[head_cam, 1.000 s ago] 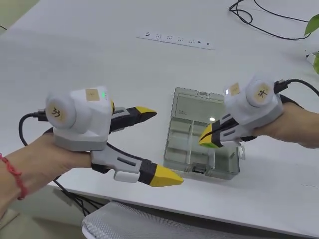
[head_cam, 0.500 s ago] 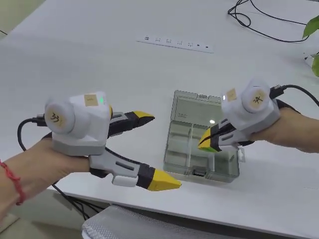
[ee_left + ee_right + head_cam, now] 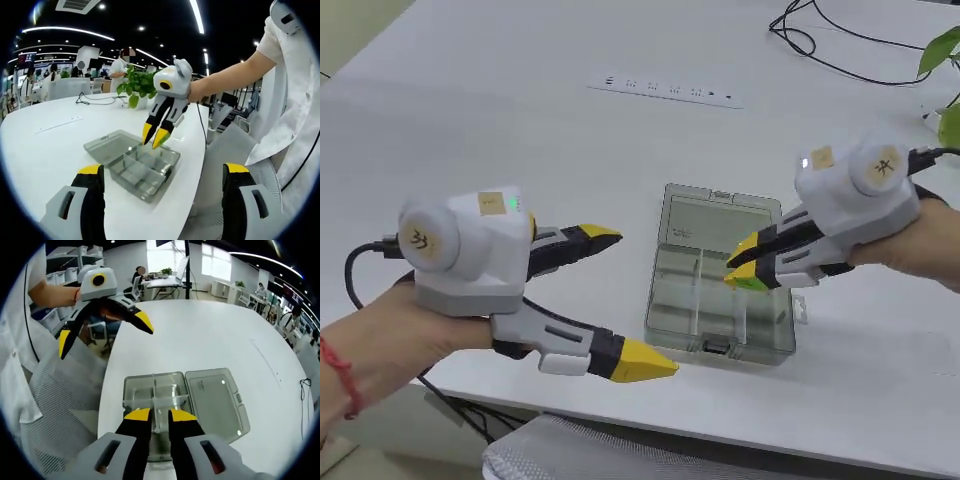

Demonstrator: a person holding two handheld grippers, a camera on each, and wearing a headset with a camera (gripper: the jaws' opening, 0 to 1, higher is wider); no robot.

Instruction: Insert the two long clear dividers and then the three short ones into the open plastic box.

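Right tool [image 3: 742, 265] now higher above plastic box [image 3: 760, 350]; power strip [image 3: 665, 88] beyond.

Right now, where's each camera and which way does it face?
Head view: on the head, facing forward and down at the box on the table; both hands, left gripper and right gripper show.
Left gripper view: on the left gripper, facing across the table at the box and right gripper; own jaws wide apart at bottom.
Right gripper view: on the right gripper, facing down into the box; own jaws close together, left gripper upper left.
Shared: the box, in all three.
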